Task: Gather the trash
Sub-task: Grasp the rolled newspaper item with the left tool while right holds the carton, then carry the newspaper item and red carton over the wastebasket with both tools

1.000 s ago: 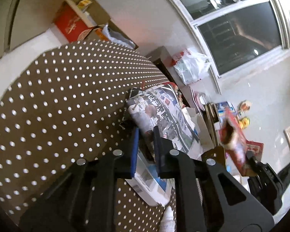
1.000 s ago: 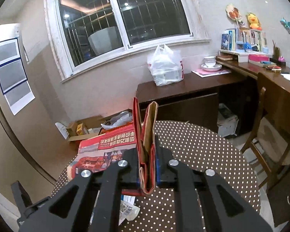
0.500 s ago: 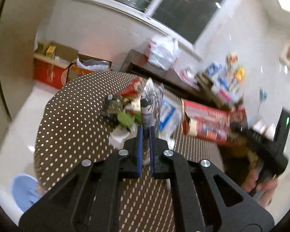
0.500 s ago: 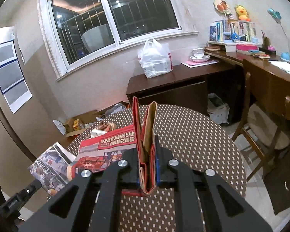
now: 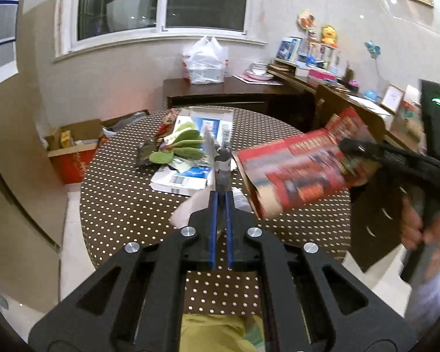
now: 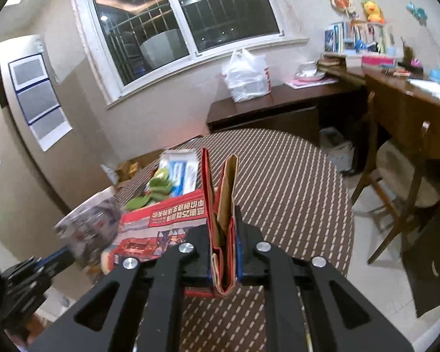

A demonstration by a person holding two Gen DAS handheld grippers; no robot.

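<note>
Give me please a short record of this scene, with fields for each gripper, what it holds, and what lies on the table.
left gripper: shut on newspaper
right gripper: shut on red paper bag
bag mouth: open, turned toward the left gripper
table: brown, white dots
on table: white box, green wrappers

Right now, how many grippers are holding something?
2. Left gripper pinches a newspaper above the table; right gripper clamps the red paper bag.
</note>
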